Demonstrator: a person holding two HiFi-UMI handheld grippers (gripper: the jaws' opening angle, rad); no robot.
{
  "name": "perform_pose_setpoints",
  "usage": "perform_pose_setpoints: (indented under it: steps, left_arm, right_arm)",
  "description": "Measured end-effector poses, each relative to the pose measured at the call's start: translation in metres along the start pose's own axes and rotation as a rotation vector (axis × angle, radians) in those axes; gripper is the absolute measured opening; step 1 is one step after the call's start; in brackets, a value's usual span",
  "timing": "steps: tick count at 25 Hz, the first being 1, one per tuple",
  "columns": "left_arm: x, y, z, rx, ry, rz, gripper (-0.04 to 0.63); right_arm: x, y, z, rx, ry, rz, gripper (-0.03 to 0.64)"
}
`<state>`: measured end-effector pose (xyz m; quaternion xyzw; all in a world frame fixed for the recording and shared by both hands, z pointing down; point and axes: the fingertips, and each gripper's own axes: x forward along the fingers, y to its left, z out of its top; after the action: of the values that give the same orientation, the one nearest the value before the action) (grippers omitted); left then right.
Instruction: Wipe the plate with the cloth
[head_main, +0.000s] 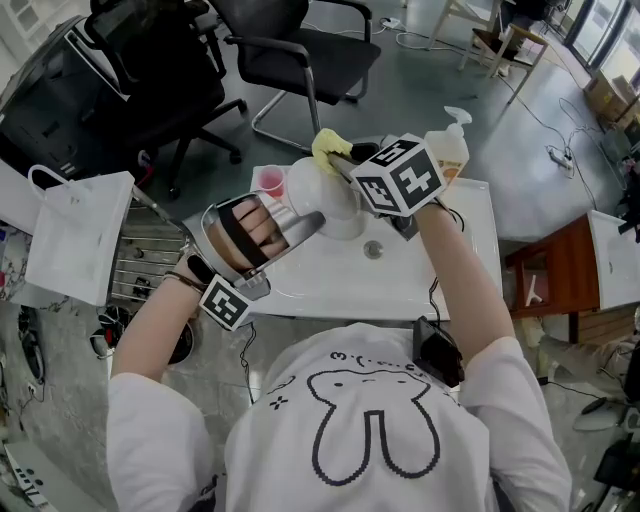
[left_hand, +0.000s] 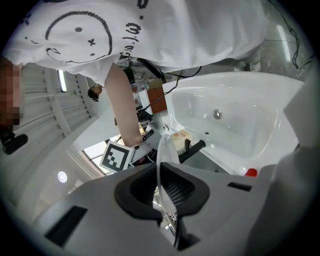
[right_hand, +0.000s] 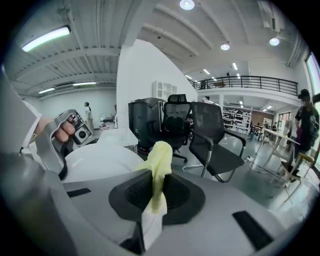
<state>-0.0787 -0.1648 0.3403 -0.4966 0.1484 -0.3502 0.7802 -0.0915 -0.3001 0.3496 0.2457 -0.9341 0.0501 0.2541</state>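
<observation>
- My left claw (left_hand: 162, 189) is shut tight on the rim of the white plate (left_hand: 165, 150) and holds it edge-on above the white sink (left_hand: 250, 125).
- My right claw (right_hand: 156, 194) is clamped on the yellow cloth (right_hand: 161, 160), which sticks up from between the pads.
- In the head view the cloth is at the plate's far edge; I cannot tell whether they touch.
- A soap bottle (head_main: 450, 150) stands at the sink's back edge, and a pink cup (head_main: 270, 180) is just beside the plate.

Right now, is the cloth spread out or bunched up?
Bunched up: the yellow cloth sticks out as a crumpled wad, pinched in the shut jaws of the right gripper.
</observation>
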Motion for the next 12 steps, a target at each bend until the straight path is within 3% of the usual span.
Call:
perform_pose_setpoints:
  steps: [12]
  left_arm:
    - [0.004, 0.001, -0.019, -0.046, 0.066, 0.032, 0.028]
  right_arm:
    - [-0.028, -0.016, -0.049, 0.043, 0.081, -0.058, 0.048]
